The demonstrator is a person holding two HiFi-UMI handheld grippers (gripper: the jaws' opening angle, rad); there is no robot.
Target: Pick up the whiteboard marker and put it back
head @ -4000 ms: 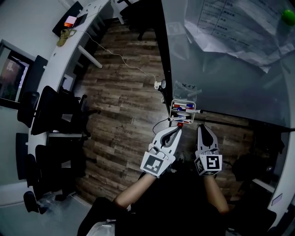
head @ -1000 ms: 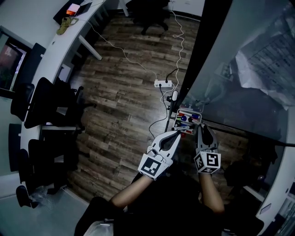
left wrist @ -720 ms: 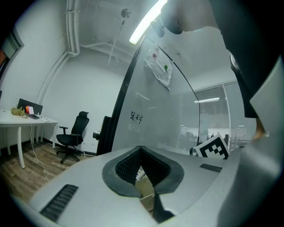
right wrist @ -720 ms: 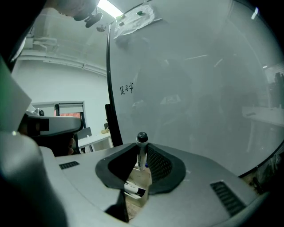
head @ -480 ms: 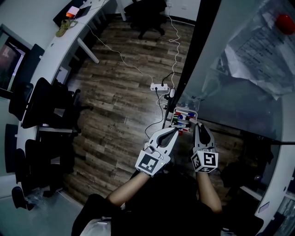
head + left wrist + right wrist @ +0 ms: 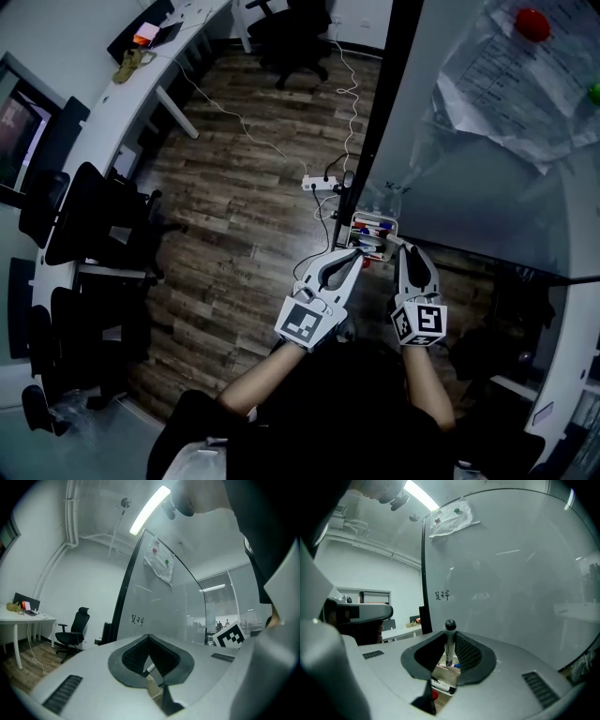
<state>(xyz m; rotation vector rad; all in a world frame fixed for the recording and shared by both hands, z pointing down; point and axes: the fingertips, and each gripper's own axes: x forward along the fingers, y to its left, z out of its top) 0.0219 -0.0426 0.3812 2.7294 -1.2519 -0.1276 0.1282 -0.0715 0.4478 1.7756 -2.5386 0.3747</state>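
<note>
at the far left the desk (image 6: pixel 112 103) and its chairs sit a little differently in the head view than a second ago, but that is only the head tipping. the real change is nearer the middle. the left gripper (image 6: pixel 352 255) has come up a little, its fingers closed tip to tip on nothing. through the gap behind the tips only a bit of the tray's contents shows. it hangs just left of the tray (image 6: pixel 374 218), which sits against the board (image 6: pixel 469 178) near its dark left edge and holds several other pens. just right of the tray, the right gripper (image 6: pixel 403 247) has risen as well. its fingers are clamped partway shut on the marker (image 6: pixel 449 644), which stands upright between the pads with its dark end up. the marker's lower end now hangs clear above the tray rather than down among the pens. a second ago those fingertips were down at the tray's edge. so the pick-up half looks done: the marker is out, in hand and in front of the board. what is left, as i judge it, is the return: lower it into the tray and let go. the left gripper seems to have no part to play in that.
</note>
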